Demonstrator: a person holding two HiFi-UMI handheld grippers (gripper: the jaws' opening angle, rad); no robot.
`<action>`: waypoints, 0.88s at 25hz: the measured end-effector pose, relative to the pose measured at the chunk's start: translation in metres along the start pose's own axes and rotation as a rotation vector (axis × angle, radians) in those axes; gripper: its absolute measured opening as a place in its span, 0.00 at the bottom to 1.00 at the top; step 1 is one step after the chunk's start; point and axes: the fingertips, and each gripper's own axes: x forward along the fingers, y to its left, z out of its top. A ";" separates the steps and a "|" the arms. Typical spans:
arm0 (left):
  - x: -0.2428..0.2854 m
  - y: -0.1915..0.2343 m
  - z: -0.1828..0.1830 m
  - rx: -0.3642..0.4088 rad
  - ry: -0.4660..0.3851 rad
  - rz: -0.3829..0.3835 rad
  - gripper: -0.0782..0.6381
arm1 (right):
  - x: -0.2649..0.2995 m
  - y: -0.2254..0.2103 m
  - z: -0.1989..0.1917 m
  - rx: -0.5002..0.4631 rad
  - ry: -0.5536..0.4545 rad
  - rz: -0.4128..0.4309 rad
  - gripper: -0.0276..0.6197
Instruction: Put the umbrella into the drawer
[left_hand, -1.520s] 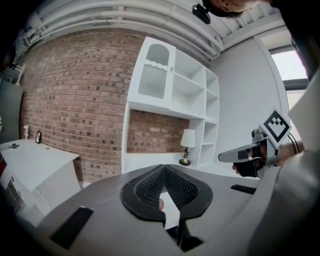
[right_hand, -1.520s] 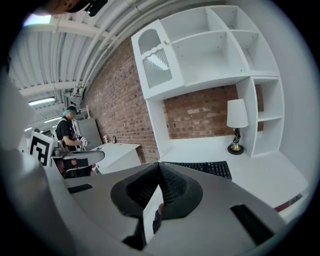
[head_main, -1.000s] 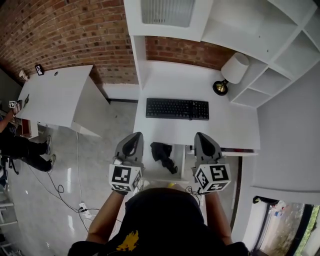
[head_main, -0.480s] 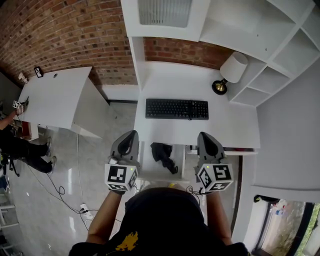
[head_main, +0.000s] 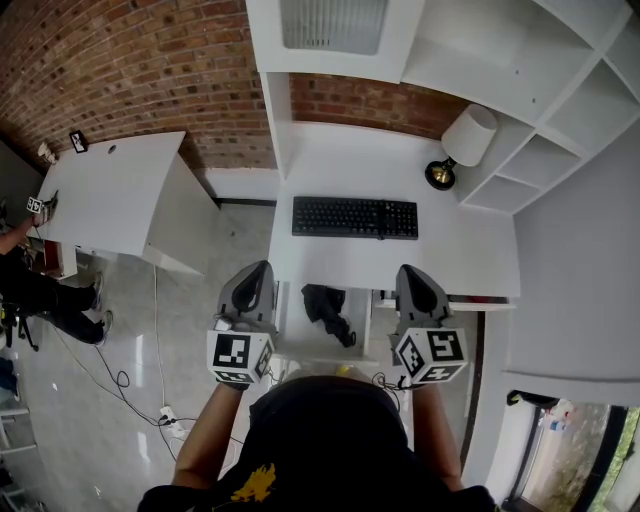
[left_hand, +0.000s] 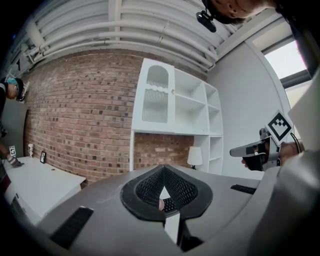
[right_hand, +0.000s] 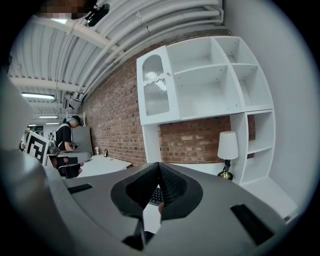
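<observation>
Two units: left gripper (head_main: 257, 270) and right gripper (head_main: 411, 272), jaws closed on nothing. One black umbrella (head_main: 328, 310) lies between them; one keyboard (head_main: 355, 217) and one lamp (head_main: 464, 143) sit on the desk (head_main: 450, 255) beyond the fingertips.

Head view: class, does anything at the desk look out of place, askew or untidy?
One thing: a black crumpled bundle, probably the umbrella, lies loose on a white surface just below the front edge of the desk. The keyboard sits square to that edge and the lamp stands upright.
</observation>
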 end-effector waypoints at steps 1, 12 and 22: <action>-0.001 0.000 0.000 0.000 -0.001 0.001 0.13 | 0.000 0.000 0.000 0.000 0.000 -0.002 0.05; -0.005 0.001 0.001 0.001 -0.004 0.000 0.13 | -0.005 0.002 0.002 0.001 -0.006 -0.006 0.05; -0.011 0.000 -0.001 0.000 -0.003 -0.003 0.13 | -0.009 0.011 -0.001 -0.054 0.015 0.004 0.05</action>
